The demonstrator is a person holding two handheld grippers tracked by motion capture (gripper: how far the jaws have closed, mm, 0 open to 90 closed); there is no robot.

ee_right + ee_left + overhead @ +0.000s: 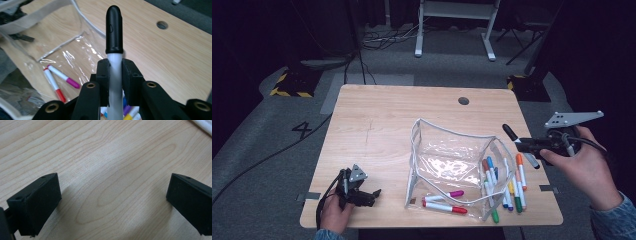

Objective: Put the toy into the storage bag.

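Observation:
A clear plastic pouch [447, 155] with white trim stands open in the middle of the wooden table [377, 120]. A red-capped marker [446, 207] and a magenta-capped marker [444, 195] lie inside it near the front. Several coloured markers [504, 185] lie at its right end; I cannot tell if they are inside. My right gripper [524, 145] hovers above the pouch's right end, shut on a white marker with a black cap [510, 133], which sticks out past the jaws [114, 27]. My left gripper [374, 196] rests open on bare wood at the front left, nothing between its jaws [112, 200].
A round cable hole [463, 100] sits near the table's far edge. Behind the table are a white desk frame [454, 30] and loose cables [387, 37] on the grey floor. Strips of tape [549, 189] mark the table's front corners.

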